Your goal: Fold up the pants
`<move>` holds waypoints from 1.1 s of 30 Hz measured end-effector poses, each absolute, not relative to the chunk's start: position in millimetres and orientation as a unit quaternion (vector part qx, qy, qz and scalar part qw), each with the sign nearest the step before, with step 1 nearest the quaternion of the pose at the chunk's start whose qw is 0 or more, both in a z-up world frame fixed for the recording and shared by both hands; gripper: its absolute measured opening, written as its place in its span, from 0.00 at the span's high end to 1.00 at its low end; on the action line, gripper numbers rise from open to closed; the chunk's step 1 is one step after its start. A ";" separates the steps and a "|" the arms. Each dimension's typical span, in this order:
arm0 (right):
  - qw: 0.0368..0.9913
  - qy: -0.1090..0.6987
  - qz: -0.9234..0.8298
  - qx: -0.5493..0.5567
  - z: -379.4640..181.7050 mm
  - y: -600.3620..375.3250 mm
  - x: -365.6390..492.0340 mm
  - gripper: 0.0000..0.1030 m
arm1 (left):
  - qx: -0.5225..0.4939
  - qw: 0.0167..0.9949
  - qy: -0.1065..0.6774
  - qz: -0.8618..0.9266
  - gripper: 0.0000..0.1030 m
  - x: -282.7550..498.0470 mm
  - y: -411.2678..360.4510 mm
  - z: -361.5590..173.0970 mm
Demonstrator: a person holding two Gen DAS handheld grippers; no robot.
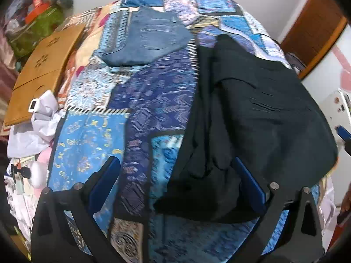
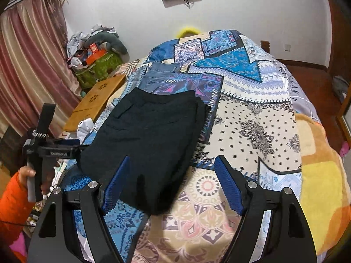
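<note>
The black pants [image 2: 149, 135] lie folded on the patterned bedspread [image 2: 252, 114]; they also show in the left wrist view [image 1: 252, 120]. My left gripper [image 1: 177, 175] is open, its fingers either side of the pants' near left edge, not holding them. It shows from outside in the right wrist view [image 2: 65, 144], at the pants' left edge. My right gripper [image 2: 171, 175] is open just above the pants' near end, its left finger [image 2: 116, 186] over the cloth and its right finger [image 2: 228, 186] over bare bedspread.
Folded blue jeans [image 1: 151, 37] lie farther up the bed, also in the right wrist view [image 2: 160, 74]. A wooden board [image 1: 43, 65] and white cloth [image 1: 43, 118] lie along the bed's left side. A cluttered green box [image 2: 98, 68] and curtain [image 2: 28, 65] stand beyond.
</note>
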State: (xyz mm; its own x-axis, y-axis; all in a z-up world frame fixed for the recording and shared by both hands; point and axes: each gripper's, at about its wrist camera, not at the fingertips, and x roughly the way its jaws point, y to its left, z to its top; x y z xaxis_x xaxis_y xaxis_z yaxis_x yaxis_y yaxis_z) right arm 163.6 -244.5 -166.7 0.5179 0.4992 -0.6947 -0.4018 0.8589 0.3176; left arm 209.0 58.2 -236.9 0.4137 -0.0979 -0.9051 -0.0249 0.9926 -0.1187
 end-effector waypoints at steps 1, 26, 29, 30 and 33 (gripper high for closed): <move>0.868 0.417 0.261 0.063 -168.7 -243.4 162.3 0.27 | -0.055 0.839 0.541 -0.026 0.00 207.4 56.1 -234.8; 0.858 0.439 0.266 0.021 -192.6 -231.4 153.7 0.81 | 0.001 0.865 0.502 0.025 0.66 200.2 68.8 -225.4; 0.859 0.437 0.267 0.030 -189.1 -233.3 152.6 0.81 | 0.023 0.878 0.478 0.022 0.66 205.6 65.4 -208.8; 0.859 0.436 0.267 0.033 -187.3 -233.8 153.5 0.80 | 0.024 0.881 0.472 0.016 0.64 209.2 62.6 -202.9; 0.864 0.430 0.257 0.038 -178.8 -234.8 162.0 0.76 | 0.018 0.891 0.453 -0.011 0.42 222.5 54.7 -183.9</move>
